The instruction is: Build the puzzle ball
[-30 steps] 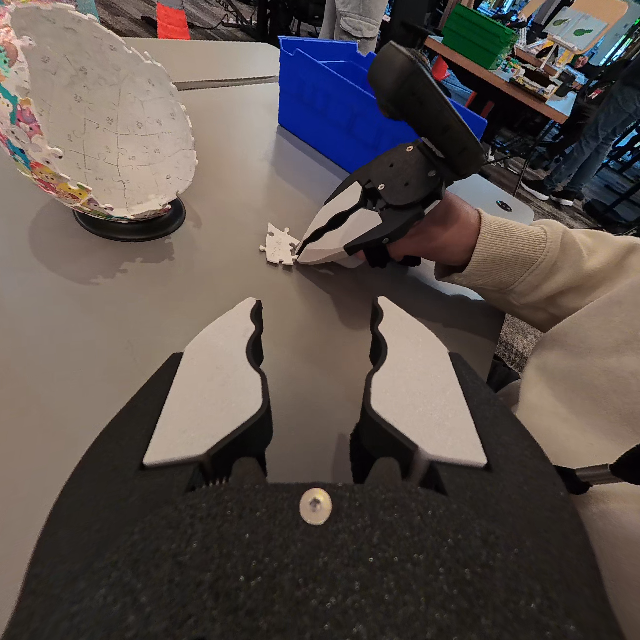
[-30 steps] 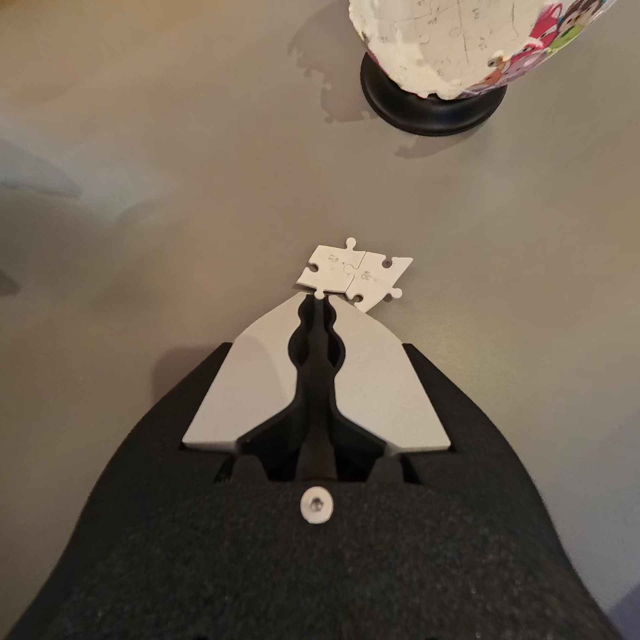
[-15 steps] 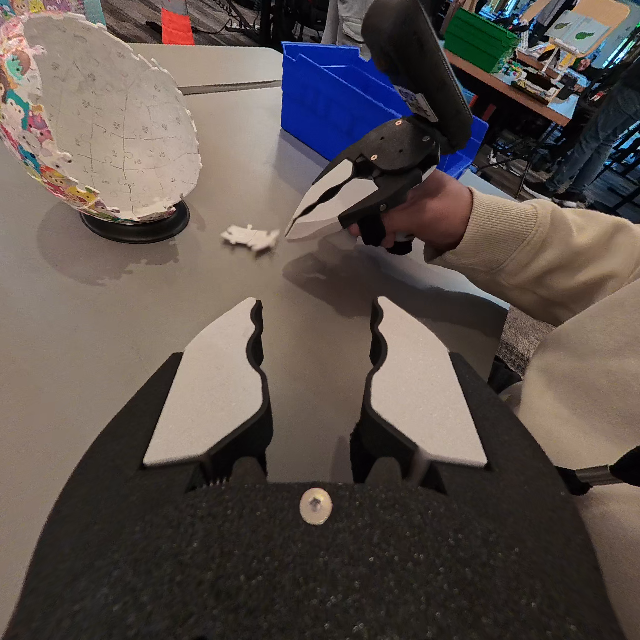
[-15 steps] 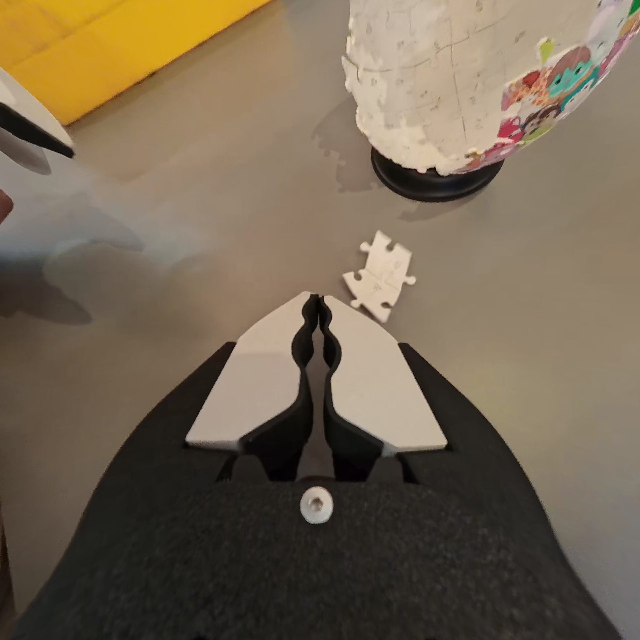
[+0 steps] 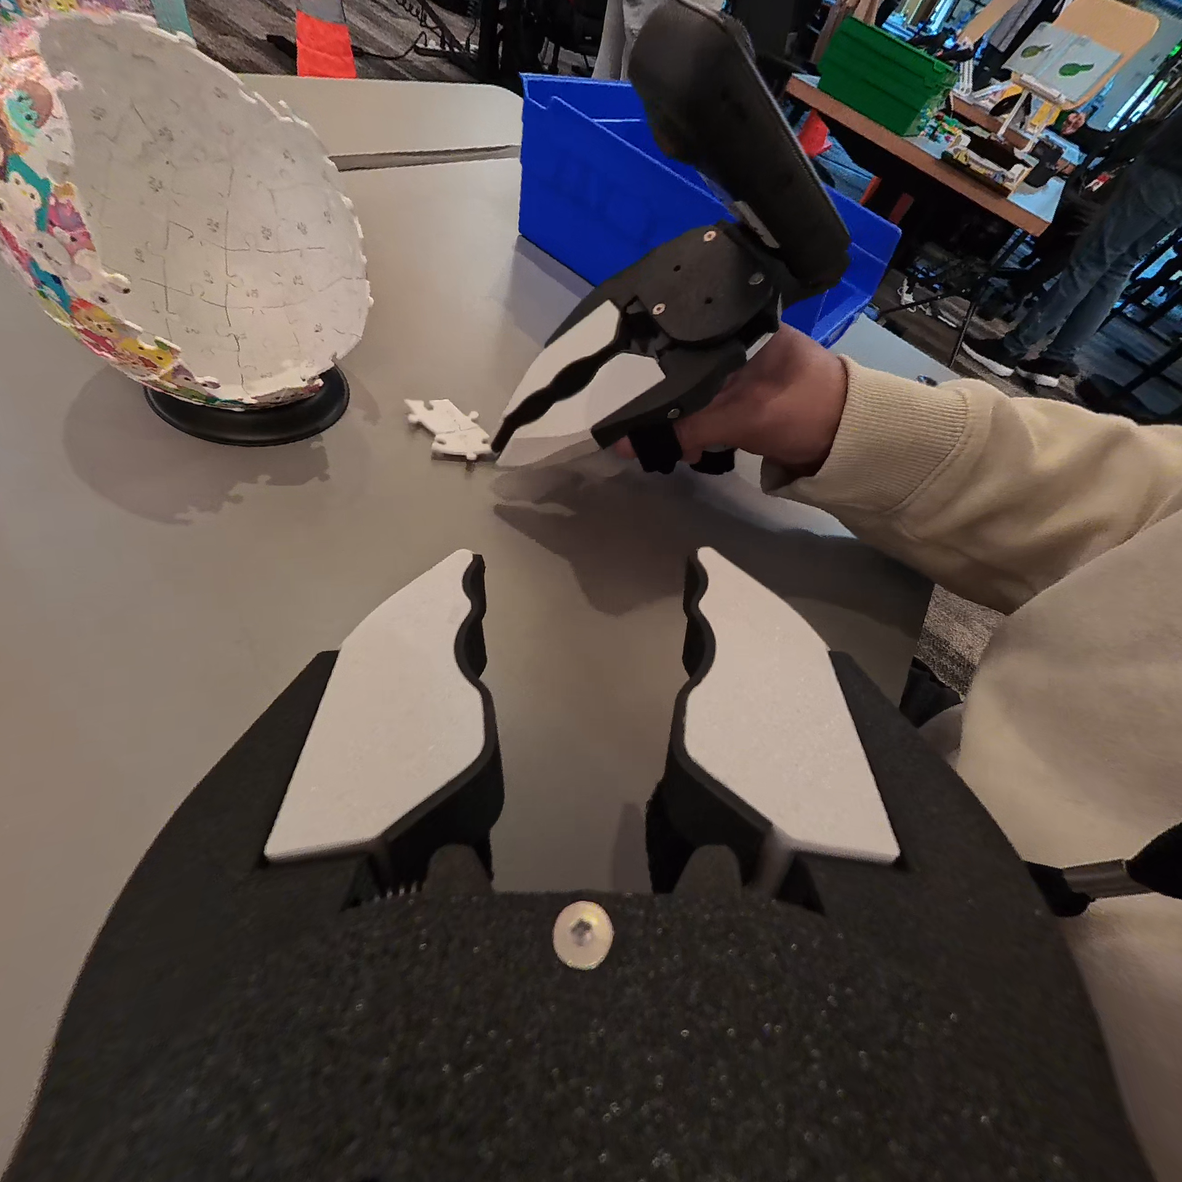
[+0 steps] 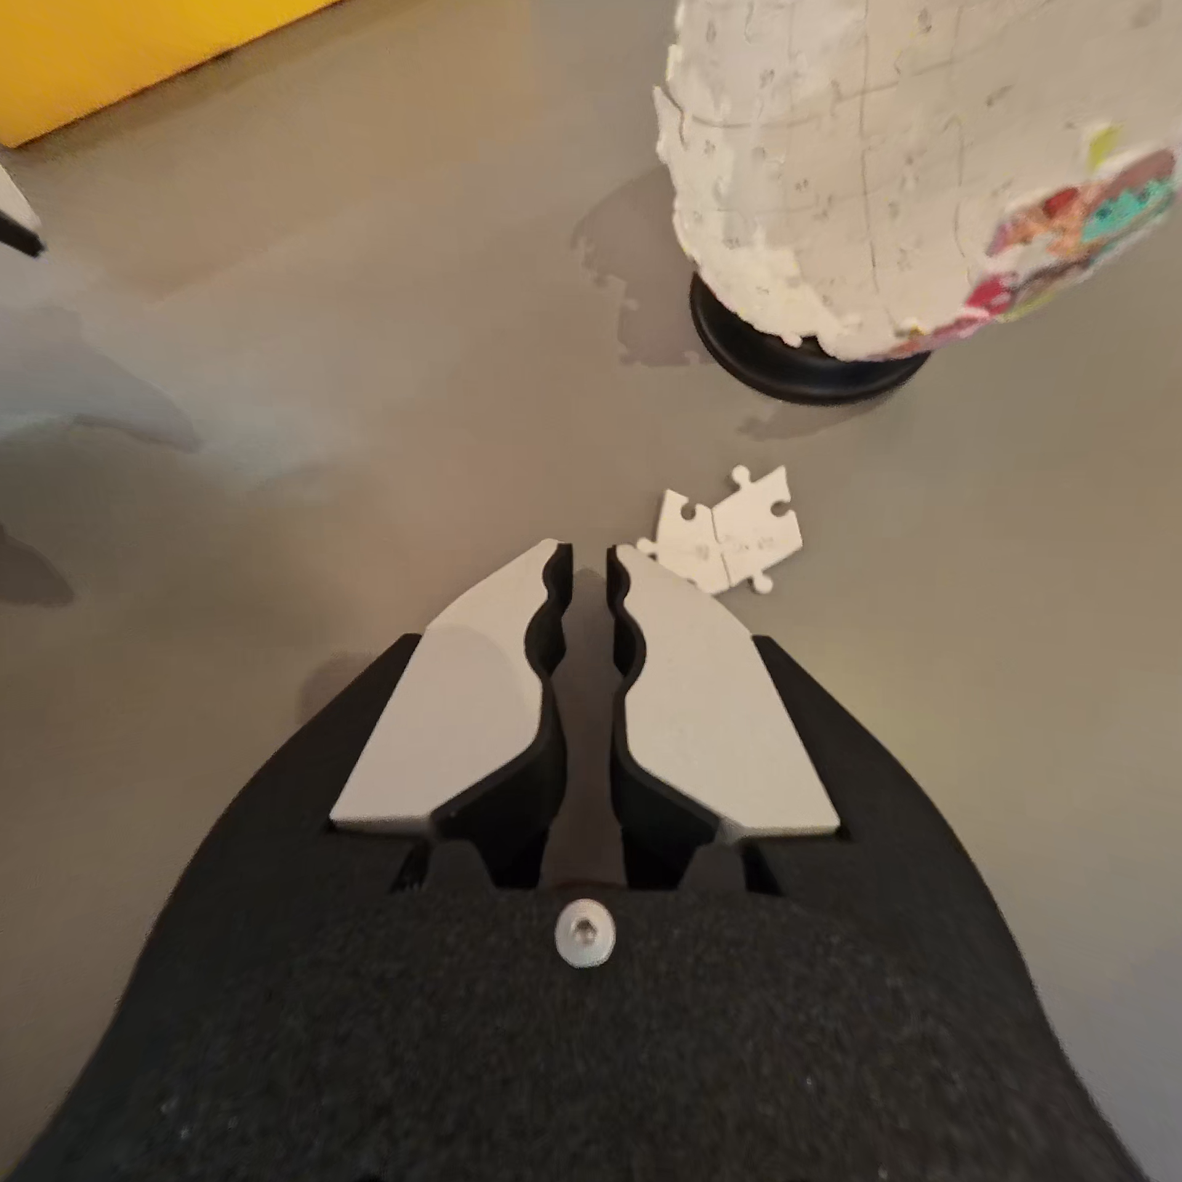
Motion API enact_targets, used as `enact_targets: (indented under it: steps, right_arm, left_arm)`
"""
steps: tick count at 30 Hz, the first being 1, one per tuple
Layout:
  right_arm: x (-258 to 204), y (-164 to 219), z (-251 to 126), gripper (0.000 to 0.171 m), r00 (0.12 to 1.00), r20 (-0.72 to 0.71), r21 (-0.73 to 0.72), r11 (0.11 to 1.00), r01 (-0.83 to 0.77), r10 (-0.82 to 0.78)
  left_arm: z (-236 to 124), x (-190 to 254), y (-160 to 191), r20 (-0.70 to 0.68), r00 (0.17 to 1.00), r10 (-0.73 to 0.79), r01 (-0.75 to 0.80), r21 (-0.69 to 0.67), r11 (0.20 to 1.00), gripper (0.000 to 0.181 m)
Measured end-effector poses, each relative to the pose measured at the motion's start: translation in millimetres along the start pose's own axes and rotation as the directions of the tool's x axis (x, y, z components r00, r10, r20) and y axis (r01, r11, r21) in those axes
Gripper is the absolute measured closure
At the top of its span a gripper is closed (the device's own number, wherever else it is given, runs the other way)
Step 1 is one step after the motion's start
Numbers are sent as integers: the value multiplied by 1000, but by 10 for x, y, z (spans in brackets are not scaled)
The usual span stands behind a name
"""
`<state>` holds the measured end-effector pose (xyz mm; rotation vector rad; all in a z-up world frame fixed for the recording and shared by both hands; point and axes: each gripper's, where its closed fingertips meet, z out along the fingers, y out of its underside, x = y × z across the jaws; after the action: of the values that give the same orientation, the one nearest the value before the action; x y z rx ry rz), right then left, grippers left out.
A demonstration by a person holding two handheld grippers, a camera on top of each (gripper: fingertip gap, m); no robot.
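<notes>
Left wrist view
- My left gripper (image 5: 585,563): it hovers low over the grey worktop (image 5: 192,607) with its fingers (image 5: 396,703) spread wide and nothing between them.
- My right gripper (image 5: 496,448): I see it ahead, held in a hand (image 5: 761,409) with a cream sleeve (image 5: 972,460); its tips point down at the worktop, just touching or nearly touching the near edge of the joined pieces, with only a narrow slit between the fingers.
- Joined puzzle pieces (image 5: 451,428): two white pieces locked together lie flat, plain side up, between the right gripper's tips and the ball's stand.
- Puzzle ball (image 5: 160,224): a half-built shell, white inside and coloured outside, sits tilted on a black ring stand (image 5: 249,416) at far left.
- Blue bin (image 5: 614,192): it stands on the worktop behind the right gripper.
- Background: I see a green crate (image 5: 882,83) on another table.

Right wrist view
- My right gripper (image 6: 588,556): the fingers (image 6: 697,691) are slightly parted, holding nothing.
- Joined puzzle pieces (image 6: 729,534): they lie just beyond and right of the right finger's tip; I cannot tell whether that tip overlaps or touches their corner.
- Puzzle ball (image 6: 863,160): it is at upper right on its stand (image 6: 793,371), apart from the pieces.
- Yellow surface (image 6: 128,51): it shows at upper left beyond the worktop (image 6: 320,320).
</notes>
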<state>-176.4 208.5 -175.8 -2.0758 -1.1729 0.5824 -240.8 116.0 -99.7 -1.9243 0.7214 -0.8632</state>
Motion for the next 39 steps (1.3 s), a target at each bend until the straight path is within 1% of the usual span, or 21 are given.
enact_targets:
  steps: [2, 6, 9, 14, 16, 19, 21, 23, 28, 31, 34, 36, 39]
  right_arm:
    - [18, 16, 64, 154, 999, -23, -32, 999, 32, -33]
    - [53, 126, 77, 153, 1000, -11, -71, 997, 4, -5]
    - [153, 200, 19, 152, 999, -39, -88, 996, -11, 8]
    - [239, 171, -75, 152, 996, -84, -79, 997, -13, 6]
    - [277, 132, -109, 152, 991, -134, -80, 997, -1, -9]
    - [83, 22, -46, 153, 998, -64, -30, 999, -14, 12]
    - [8, 26, 28, 151, 998, -12, -8, 998, -64, 64]
    - [68, 84, 49, 149, 996, -22, -22, 996, -85, 84]
    - [247, 127, -35, 149, 993, -74, -35, 995, -97, 95]
    - [180, 70, -54, 151, 995, -54, -24, 996, -83, 82]
    - [9, 15, 37, 150, 998, -8, -12, 998, -62, 62]
    - [27, 60, 100, 146, 998, -25, -34, 997, -62, 61]
    - [127, 82, 66, 146, 996, -54, -34, 997, -75, 73]
  left_arm:
    - [-5, -5, -4, 2, 1000, 0, 0, 1, 1000, 122]
    - [-5, 0, -5, 4, 1000, 6, -6, 0, 1000, 122]
    - [0, 9, -2, -3, 1000, 1, -1, -1, 1000, 122]
    - [2, 24, -11, -3, 1000, 6, -6, 1, 1000, 122]
    - [4, 24, -7, -2, 1000, 6, -6, -1, 1000, 122]
    - [6, 27, -9, -3, 1000, 6, -6, 0, 1000, 122]
    - [9, 29, -7, -5, 1000, 5, -5, -1, 1000, 122]
    - [6, 28, -2, -4, 1000, 7, -8, -4, 1000, 122]
    - [-13, 16, -20, -4, 1000, 0, 0, 6, 1000, 122]
    - [-10, 16, -16, -4, 1000, 1, -1, 4, 1000, 122]
    - [-4, 22, -9, -5, 1000, 4, -4, 1, 1000, 122]
    - [-2, 23, -4, -5, 1000, 5, -5, -2, 1000, 122]
    - [-10, 11, -7, 0, 1000, 7, -7, -1, 1000, 122]
